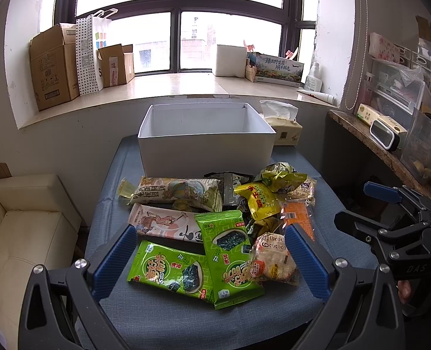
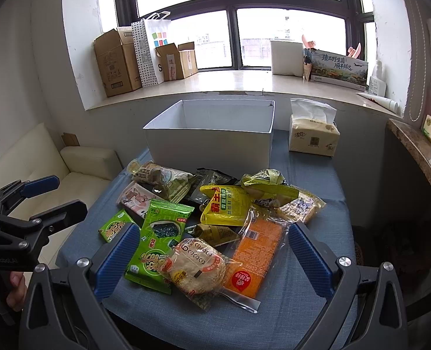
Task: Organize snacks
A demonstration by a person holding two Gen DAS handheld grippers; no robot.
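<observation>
Blue-clothed table (image 1: 163, 315) carries snack pile (image 1: 215, 224) before white box (image 1: 206, 145), under window sill (image 1: 168, 87). Left gripper (image 1: 211, 258) and right gripper (image 2: 211, 258) both spread, empty.

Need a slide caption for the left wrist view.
Open left gripper hovers over snack packets heaped before an empty white box.

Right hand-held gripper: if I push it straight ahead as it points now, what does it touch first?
Probably the round rice cracker pack between its open fingers, or the orange pack beside it; depth is unclear. The white box lies well beyond.
</observation>
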